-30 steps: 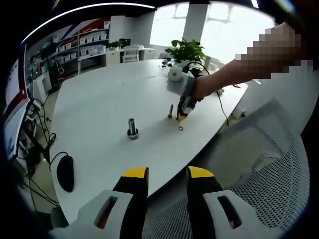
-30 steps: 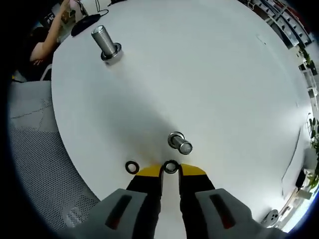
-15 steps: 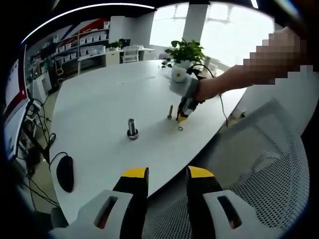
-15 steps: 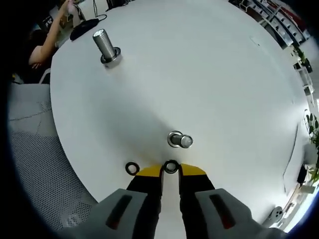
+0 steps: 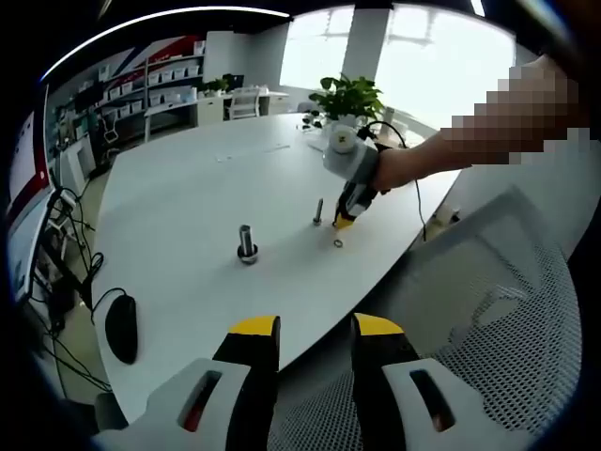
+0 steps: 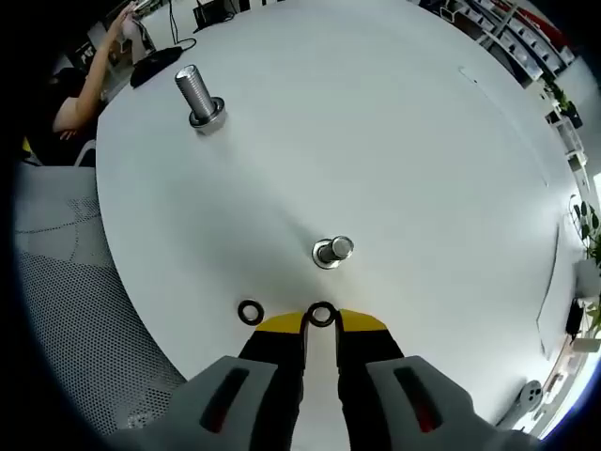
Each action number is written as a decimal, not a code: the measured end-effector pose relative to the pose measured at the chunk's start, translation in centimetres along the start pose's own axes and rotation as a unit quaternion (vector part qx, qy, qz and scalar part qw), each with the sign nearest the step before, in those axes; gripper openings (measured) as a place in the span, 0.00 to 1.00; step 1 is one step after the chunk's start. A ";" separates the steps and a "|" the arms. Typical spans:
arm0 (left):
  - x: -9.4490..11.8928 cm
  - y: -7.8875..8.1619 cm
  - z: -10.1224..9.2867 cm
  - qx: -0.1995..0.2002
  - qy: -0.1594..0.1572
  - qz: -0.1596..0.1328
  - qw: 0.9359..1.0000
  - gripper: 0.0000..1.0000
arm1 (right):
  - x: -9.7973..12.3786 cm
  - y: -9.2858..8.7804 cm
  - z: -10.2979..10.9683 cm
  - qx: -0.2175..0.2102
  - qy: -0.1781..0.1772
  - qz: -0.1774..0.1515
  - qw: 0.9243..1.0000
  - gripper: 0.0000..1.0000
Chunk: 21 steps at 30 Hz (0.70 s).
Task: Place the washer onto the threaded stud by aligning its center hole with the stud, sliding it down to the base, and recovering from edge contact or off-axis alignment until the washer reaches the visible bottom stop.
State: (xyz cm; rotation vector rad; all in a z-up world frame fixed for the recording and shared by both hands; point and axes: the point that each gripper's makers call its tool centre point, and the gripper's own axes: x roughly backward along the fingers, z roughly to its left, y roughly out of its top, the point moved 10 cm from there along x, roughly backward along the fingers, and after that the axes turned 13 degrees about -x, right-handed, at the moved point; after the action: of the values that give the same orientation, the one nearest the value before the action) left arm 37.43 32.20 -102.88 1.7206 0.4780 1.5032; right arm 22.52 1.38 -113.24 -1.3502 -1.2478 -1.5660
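Comparing with the picture a second before: in the right gripper view the small stud (image 6: 332,251) appeared more end-on and a little farther from the jaw tips, as the camera had tilted; the washers lay as before.

Right gripper (image 6: 321,322): yellow-tipped jaws drawn close, a narrow gap between them, a black washer (image 6: 321,314) pinched at the tips, held near the table top. From the left gripper view the same tool (image 5: 344,219) hung over the table's right side, carried by a hand (image 5: 390,169).

Second washer (image 6: 250,312): lay flat on the table, just left of the jaw tips, hole upward.

Small stud: stood upright on its flanged base, long axis vertical, tip pointing toward the camera, just beyond the held washer and apart from it.

Large bolt (image 6: 198,95): stood upright on its head at the far left of the table, threads upward, well apart from the stud.

Left gripper (image 5: 315,334): jaws parted with a clear gap, nothing between them, held off the near edge of the table.

Table (image 5: 178,197): white, rounded, bare over most of its top.

Room: mesh-backed chair (image 5: 488,310) at right, potted plant (image 5: 349,96) at the far end, shelves (image 5: 160,85) along the far left wall, bright windows behind.
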 end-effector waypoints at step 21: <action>0.0 0.1 0.1 -0.003 -0.001 -0.007 1.000 0.28 | 4.5 2.6 0.3 0.005 0.016 -0.062 0.998 0.14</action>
State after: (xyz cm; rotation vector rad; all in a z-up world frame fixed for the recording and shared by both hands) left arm 37.47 32.10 -102.76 1.7111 0.4814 1.4912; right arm 24.10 1.26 -108.33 -1.2582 -1.3404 -1.6568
